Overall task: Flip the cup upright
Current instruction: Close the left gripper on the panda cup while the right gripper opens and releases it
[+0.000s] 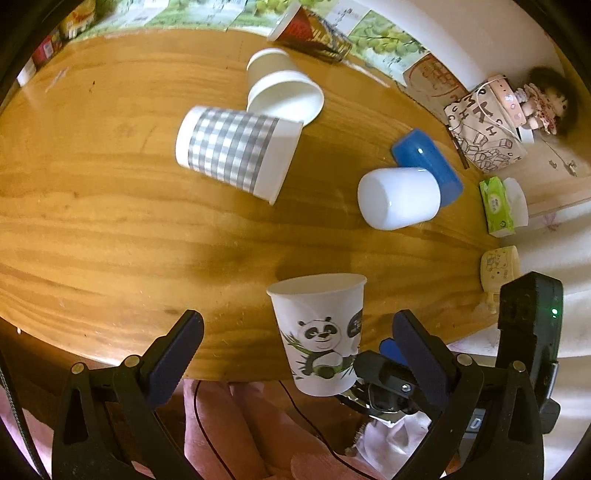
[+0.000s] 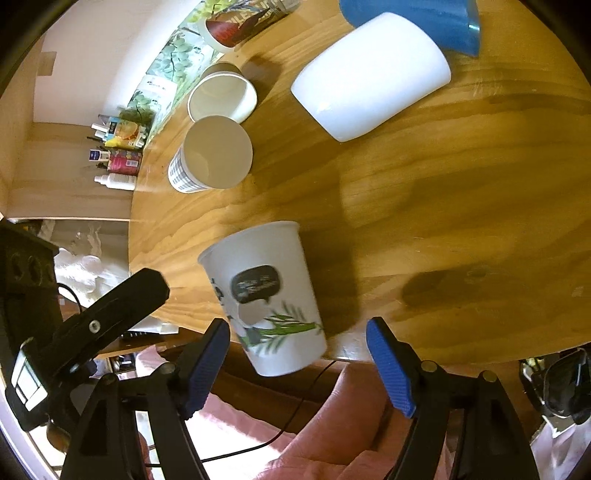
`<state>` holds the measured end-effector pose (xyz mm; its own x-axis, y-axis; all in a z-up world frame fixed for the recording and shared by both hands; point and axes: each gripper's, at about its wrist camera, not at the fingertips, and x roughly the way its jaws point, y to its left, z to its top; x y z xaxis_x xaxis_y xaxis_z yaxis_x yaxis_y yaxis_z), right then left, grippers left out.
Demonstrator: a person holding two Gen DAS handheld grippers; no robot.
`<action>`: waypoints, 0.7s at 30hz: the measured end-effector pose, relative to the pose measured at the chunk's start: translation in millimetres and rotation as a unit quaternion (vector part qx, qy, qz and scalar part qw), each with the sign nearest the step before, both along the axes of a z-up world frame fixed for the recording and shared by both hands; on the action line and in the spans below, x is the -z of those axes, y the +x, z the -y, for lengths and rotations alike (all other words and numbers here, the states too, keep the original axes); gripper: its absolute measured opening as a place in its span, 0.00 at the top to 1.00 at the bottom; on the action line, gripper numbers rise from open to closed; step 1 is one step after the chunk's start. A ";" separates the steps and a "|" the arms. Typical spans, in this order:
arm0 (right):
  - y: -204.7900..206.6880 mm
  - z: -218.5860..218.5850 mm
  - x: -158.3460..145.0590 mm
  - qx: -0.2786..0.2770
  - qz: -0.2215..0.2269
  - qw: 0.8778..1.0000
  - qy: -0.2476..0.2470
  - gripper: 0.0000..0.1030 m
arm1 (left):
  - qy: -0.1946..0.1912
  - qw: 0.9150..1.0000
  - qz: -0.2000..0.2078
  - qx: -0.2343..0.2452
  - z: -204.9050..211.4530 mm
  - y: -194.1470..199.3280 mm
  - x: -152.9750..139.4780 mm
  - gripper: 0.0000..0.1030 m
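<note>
A checked cup (image 1: 236,151) lies on its side on the wooden surface (image 1: 92,221), its rim touching a white paper bowl (image 1: 284,98). To the right, a white tumbler (image 1: 399,197) lies against a blue one (image 1: 428,162) (both tipped over). A green tissue pack (image 1: 496,206) and a doll (image 1: 543,103) sit beyond the surface's edge.

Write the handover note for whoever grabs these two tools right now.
Left tool: open, empty. Right tool: open, fingers either side of the panda cup, not clamped.
Panda cup stands mouth up at the near edge of the table; looks done.
Still on their sides: checked cup, white paper cup, white plastic cup, blue cup, red printed cup at the far edge.
Left: upright those.
</note>
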<state>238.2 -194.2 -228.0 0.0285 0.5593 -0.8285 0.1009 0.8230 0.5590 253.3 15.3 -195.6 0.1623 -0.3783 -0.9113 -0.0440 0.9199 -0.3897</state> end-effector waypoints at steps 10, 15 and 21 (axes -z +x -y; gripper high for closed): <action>-5.5 0.3 -3.0 -0.014 0.008 1.000 -0.014 0.25 | -0.022 0.999 -0.035 -0.016 -3.8 -2.8 19.4 0.02; -11.6 -1.0 -4.0 -0.027 0.014 0.999 -0.029 0.25 | -0.027 0.998 -0.047 -0.021 -2.4 -1.4 27.7 0.02; -19.8 -2.7 -2.5 -0.042 0.012 0.998 -0.039 0.25 | -0.040 0.997 -0.063 -0.032 -4.7 -0.8 37.7 0.02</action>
<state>218.4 -191.5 -225.5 0.0052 0.4952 -0.8687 0.0170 0.8686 0.4953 252.5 20.0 -233.3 0.0741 -0.4436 -0.8932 -0.1553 0.8796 -0.4497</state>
